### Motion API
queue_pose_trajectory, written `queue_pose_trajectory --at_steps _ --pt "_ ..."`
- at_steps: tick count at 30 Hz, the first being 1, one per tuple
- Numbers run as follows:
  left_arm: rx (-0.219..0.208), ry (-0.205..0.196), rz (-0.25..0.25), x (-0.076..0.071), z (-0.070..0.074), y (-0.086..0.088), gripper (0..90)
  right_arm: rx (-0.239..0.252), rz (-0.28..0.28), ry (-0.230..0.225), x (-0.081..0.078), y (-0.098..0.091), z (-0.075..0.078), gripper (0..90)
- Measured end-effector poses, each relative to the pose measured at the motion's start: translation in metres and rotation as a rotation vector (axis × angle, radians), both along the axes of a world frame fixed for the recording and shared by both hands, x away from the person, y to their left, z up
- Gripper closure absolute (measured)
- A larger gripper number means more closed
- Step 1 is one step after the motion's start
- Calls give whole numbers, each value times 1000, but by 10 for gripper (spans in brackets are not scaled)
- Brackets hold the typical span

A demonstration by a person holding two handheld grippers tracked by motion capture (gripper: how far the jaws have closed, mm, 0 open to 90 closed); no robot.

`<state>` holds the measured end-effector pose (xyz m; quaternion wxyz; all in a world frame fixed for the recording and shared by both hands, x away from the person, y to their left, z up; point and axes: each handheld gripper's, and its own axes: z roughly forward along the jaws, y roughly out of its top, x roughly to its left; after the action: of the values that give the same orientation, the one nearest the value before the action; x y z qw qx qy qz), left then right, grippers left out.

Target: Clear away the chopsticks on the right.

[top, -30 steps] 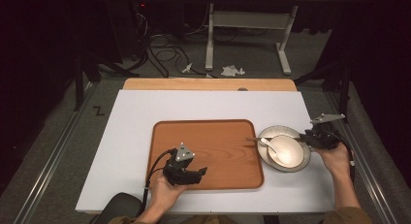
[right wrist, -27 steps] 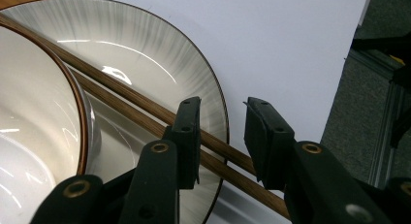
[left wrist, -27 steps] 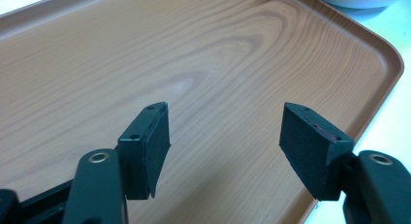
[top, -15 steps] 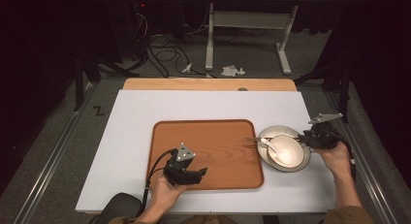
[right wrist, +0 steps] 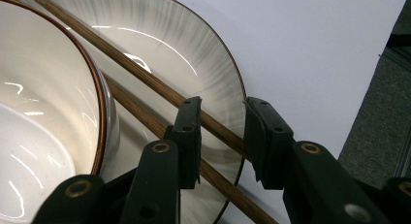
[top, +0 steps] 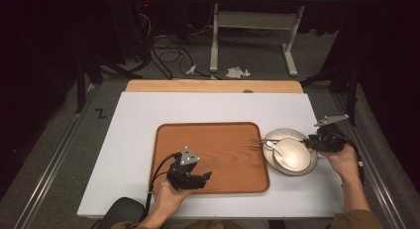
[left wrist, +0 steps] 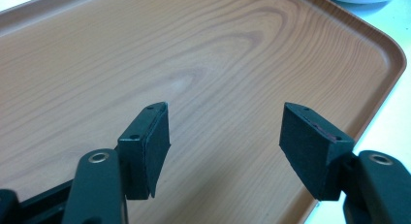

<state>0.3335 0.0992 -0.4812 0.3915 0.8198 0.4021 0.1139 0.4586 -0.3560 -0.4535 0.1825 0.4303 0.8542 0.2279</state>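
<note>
A grey-rimmed plate (top: 278,134) sits right of the wooden tray (top: 213,140) and holds a cream bowl (top: 293,154). Two thin wooden sticks (right wrist: 145,76), like chopsticks, lie across the plate (right wrist: 194,49) beside the bowl (right wrist: 43,112). My right gripper (right wrist: 223,107) is at the plate's right rim (top: 312,140). Its jaws stand narrowly apart around the upper stick, with a gap still showing. My left gripper (top: 204,177) hovers low over the tray's front part. In the left gripper view it (left wrist: 225,122) is wide open, with bare tray wood (left wrist: 194,54) between its pads.
The tray lies on a white tabletop (top: 138,120) with a wooden strip (top: 213,86) along its far edge. White table surface (right wrist: 315,44) lies just beyond the plate, and the table's right edge (top: 341,154) is close to my right hand. Cables and a metal stand are on the floor behind.
My right gripper has edged slightly left toward the plate. The left gripper, tray, plate and bowl have not moved.
</note>
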Motion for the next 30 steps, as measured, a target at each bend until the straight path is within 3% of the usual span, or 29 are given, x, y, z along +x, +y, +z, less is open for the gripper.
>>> queue_pose_trajectory --at_steps 14,30 --pt "3 -4 1 0 0 1 351 -1 -35 -23 3 5 -2 754" --pt "7 -3 -1 -1 0 -1 356 0 -18 -17 2 6 -1 782"
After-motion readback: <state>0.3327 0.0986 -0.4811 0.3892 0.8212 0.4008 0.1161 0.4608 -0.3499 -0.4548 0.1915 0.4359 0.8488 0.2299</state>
